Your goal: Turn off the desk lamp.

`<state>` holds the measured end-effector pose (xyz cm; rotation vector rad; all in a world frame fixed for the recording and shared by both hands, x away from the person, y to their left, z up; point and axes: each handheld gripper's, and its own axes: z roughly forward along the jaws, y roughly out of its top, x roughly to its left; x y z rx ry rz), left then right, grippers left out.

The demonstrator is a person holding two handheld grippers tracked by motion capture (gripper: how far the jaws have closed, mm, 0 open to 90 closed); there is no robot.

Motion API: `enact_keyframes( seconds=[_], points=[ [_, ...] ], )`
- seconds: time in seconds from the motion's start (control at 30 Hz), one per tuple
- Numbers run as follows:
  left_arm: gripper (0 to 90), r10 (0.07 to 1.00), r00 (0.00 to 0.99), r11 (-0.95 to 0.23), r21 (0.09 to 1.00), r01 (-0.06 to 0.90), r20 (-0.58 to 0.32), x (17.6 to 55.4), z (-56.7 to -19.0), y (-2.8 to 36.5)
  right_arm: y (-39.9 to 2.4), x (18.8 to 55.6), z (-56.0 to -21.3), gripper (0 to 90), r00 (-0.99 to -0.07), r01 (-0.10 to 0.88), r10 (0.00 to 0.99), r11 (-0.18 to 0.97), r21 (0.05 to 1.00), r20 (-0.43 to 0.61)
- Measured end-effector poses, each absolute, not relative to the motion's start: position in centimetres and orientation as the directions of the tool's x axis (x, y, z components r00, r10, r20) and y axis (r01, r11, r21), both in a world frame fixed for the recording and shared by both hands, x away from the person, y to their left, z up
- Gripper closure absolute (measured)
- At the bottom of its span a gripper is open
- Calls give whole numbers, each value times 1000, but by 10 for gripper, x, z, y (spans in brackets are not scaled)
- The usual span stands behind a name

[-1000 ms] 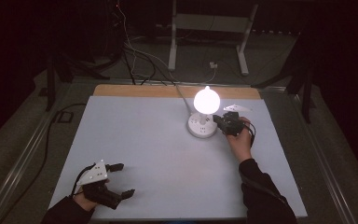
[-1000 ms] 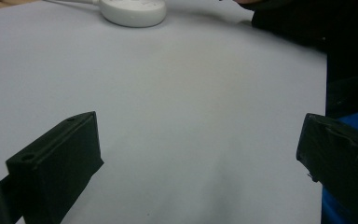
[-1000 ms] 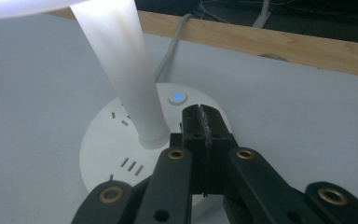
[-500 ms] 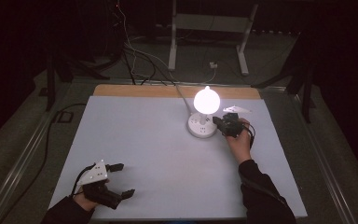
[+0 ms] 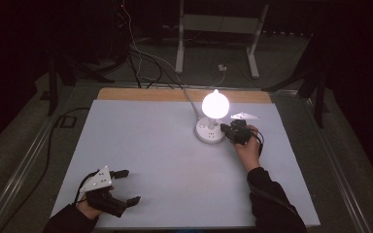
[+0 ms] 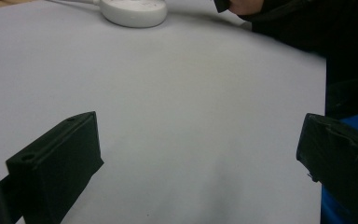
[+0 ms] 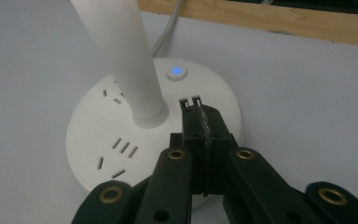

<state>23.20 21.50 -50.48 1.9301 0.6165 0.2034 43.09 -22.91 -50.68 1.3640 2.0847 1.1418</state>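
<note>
lamp base (image 7: 121, 135): smooth white plastic | table top (image 5: 141, 145): matt pale sheet | table edge (image 7: 270, 18): bare wood

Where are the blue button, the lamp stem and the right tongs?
blue button (image 7: 176, 72): right gripper view, centre of the lit dot on the base.
lamp stem (image 7: 121, 51): right gripper view, middle of the white tube.
right tongs (image 7: 198, 111): right gripper view, closed tips over the base.
</note>
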Motion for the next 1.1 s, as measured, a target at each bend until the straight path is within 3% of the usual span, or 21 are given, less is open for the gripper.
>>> enact_keyframes(
  seconds=[0.37,0.47,0.8,0.97,1.1],
  points=[
    [4,502,854,-318,890,326,-133,232,-505,215,-230,429,-511,900,-450,553,889,199,809,88],
    [4,501,855,-319,890,326,-133,232,-505,214,-227,426,-512,900,-457,522,889,233,820,38],
    [4,504,853,-318,890,328,-135,233,-505,215,-230,428,-500,893,-459,528,884,196,826,83],
    [4,504,853,-315,891,326,-134,232,-505,215,-230,425,-493,765,-487,504,870,206,839,79],
    [4,504,853,-312,892,328,-137,232,-505,215,-233,419,-491,608,-505,480,859,204,853,79]
  ],
)
